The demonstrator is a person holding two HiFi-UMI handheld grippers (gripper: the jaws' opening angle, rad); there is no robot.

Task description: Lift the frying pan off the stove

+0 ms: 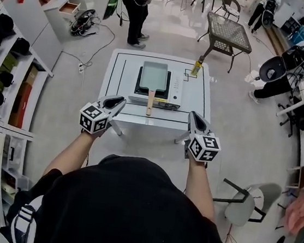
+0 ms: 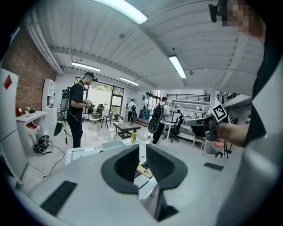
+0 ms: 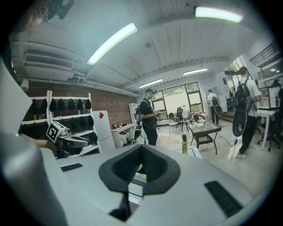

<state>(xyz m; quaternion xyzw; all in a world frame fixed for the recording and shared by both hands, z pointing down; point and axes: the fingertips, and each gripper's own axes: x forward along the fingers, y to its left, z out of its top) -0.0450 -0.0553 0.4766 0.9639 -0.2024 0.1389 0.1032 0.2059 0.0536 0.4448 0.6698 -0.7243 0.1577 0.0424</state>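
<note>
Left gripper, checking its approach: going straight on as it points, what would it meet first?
Likely the frying pan's wooden handle, showing just past its jaws; the table edge may come first, depth unclear.

Left gripper view: the body of the left gripper (image 2: 142, 149) hides most of the frying pan (image 2: 144, 170); only its wooden handle tip shows. The label on the bottle (image 1: 196, 68) is too small to read.

Head camera sits above the person, facing steeply down: shoulders fill the frame bottom, table (image 1: 196, 96) lies ahead at middle distance. Camera on left gripper (image 2: 142, 152) rides low and nearly level, sighting along its jaws at the table's near edge, close in. Camera on right gripper (image 3: 140, 154) does likewise from the other side. All three share the yellow bottle (image 1: 196, 67); each gripper view catches the opposite gripper at its margin.
</note>
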